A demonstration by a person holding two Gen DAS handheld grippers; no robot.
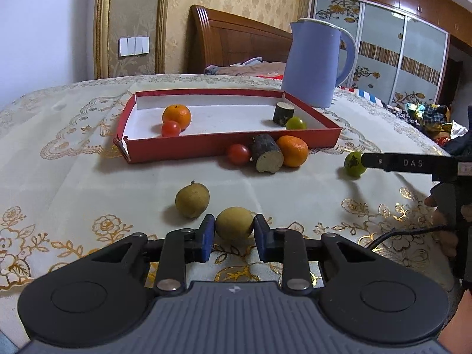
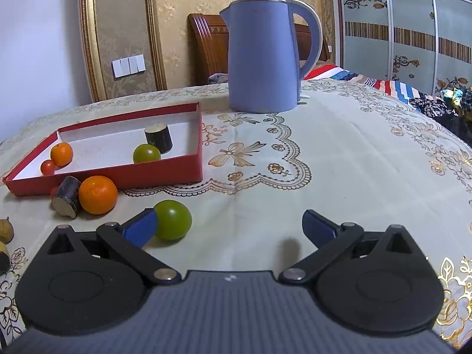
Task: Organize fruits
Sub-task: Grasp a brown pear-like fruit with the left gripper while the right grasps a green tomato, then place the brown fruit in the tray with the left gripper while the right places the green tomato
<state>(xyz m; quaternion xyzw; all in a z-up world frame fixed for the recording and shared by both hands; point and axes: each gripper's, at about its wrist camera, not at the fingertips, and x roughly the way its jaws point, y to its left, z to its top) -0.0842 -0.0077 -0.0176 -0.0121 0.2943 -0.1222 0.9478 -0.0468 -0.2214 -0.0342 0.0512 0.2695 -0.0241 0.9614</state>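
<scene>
While held low over the counter (image 1: 88, 177):
Left gripper (image 1: 234, 230): jaws clenched on a yellow-brown fruit (image 1: 234, 223).
Right gripper (image 2: 230, 227): jaws released, green fruit (image 2: 172, 219) touching the left pad.
Red tray (image 1: 224, 144): two oranges-and-tomato pairs noted, one inside, one outside.

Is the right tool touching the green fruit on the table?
Cannot tell. In the right wrist view the open right tool has its left pad overlapping the green fruit, which lies beside the pad; no gap shows, but contact isn't plain.
</scene>
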